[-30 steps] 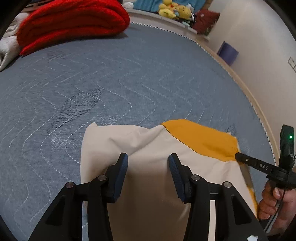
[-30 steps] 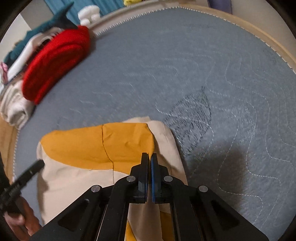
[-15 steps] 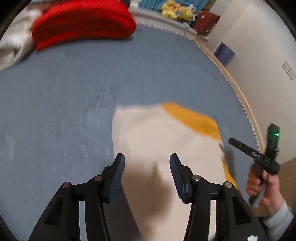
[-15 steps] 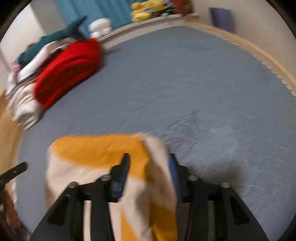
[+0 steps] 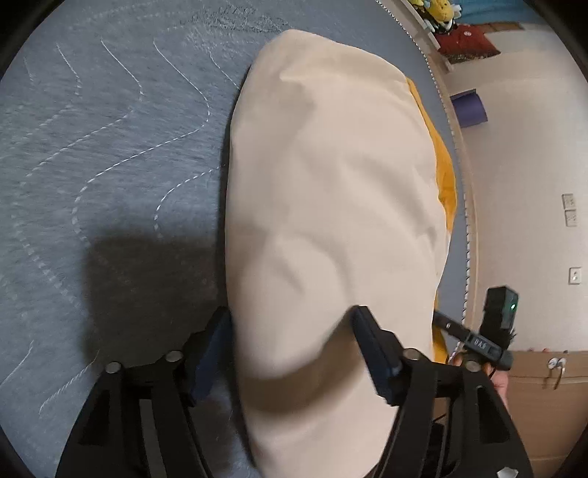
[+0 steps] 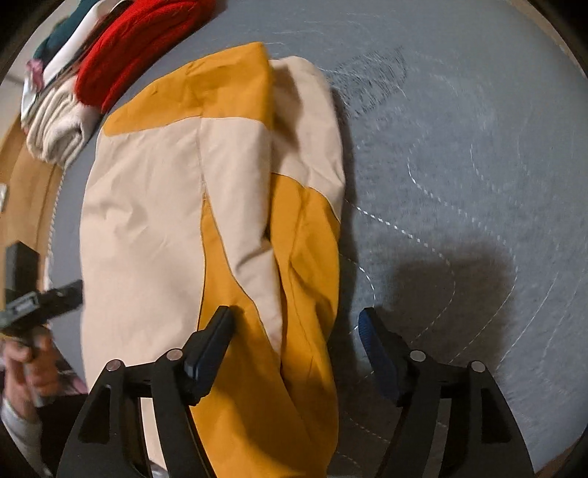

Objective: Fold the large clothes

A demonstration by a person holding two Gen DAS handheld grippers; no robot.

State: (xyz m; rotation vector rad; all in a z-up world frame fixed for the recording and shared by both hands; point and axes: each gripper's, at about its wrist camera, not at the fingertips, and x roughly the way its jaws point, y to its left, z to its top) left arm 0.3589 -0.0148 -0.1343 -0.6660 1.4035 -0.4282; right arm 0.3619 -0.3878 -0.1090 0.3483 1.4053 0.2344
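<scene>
A cream and mustard-yellow garment (image 5: 330, 206) lies folded lengthwise on the grey quilted bed cover (image 5: 92, 147). My left gripper (image 5: 294, 342) hovers low over its near end, jaws opening. The left pad stands at the cloth's left edge and the right pad above the cream cloth, neither pinching it. In the right wrist view the garment (image 6: 154, 206) shows cream and mustard panels. My right gripper (image 6: 294, 331) is over its right-hand fold, jaws opening. The mustard edge lies between the pads, ungripped.
Folded red fabric (image 6: 136, 47) and a cream bundle (image 6: 55, 128) are stacked at the bed's far left corner. The bed's piped edge (image 5: 463, 184) runs along a white wall, with a purple object (image 5: 470, 110) and plush toys (image 5: 437, 14) beyond. Grey cover (image 6: 459, 147) spreads to the right.
Both grippers tilted down and moved in close over the garment. The right gripper went from shut to open, and the left gripper's jaws widened.
</scene>
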